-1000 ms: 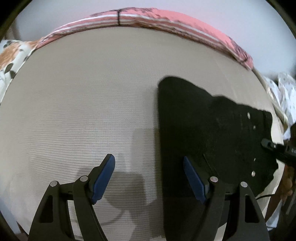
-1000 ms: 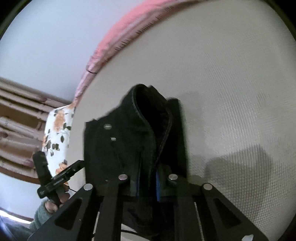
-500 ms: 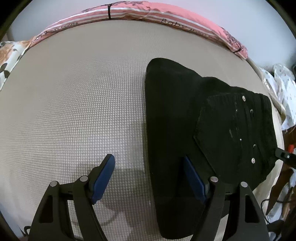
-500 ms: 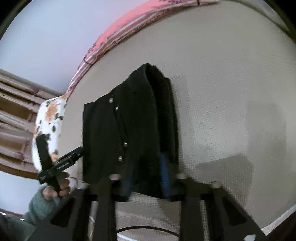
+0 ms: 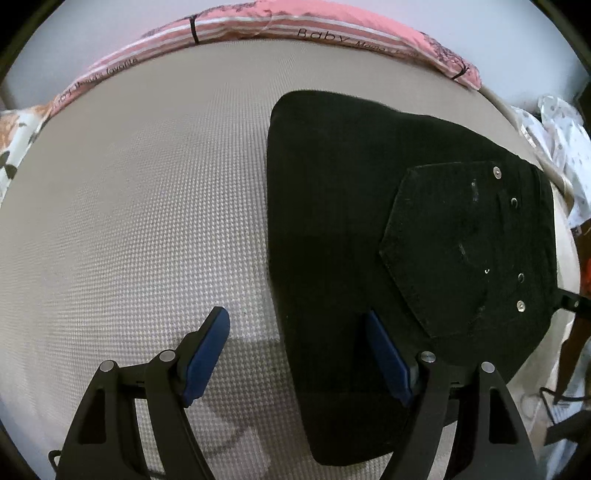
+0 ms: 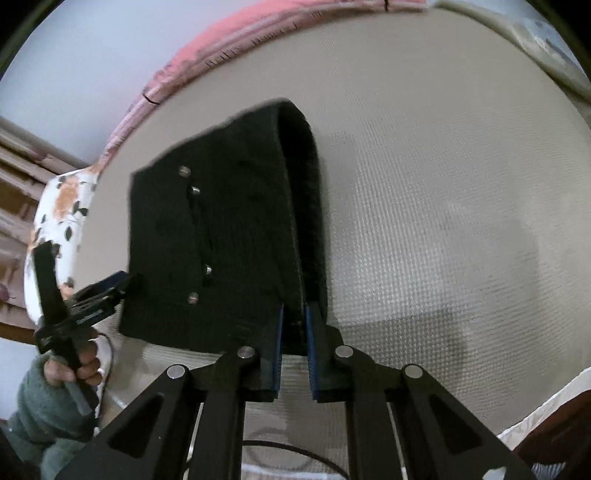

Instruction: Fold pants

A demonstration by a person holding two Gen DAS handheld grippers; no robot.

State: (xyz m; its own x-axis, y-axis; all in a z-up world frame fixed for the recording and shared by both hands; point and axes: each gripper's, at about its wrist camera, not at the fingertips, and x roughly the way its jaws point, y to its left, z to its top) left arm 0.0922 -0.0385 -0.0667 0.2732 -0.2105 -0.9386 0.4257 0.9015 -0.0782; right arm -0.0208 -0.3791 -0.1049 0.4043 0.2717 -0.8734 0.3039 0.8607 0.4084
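- Leftmost, left gripper [image 5: 295, 354]: blue pads spread wide, empty, hovering over beige mattress [image 5: 147, 221].
- Black pants [image 5: 369, 221], folded, flat on mattress at 2 o'clock of left gripper, pocket rivets up.
- Right gripper [image 6: 295, 332]: pads nearly together, clamped on pants' near edge at 12 o'clock.
- Pink striped bedding [image 5: 332, 33] along far edge.

Bare mattress [image 5: 129, 221] left, pants [image 5: 351, 221] right
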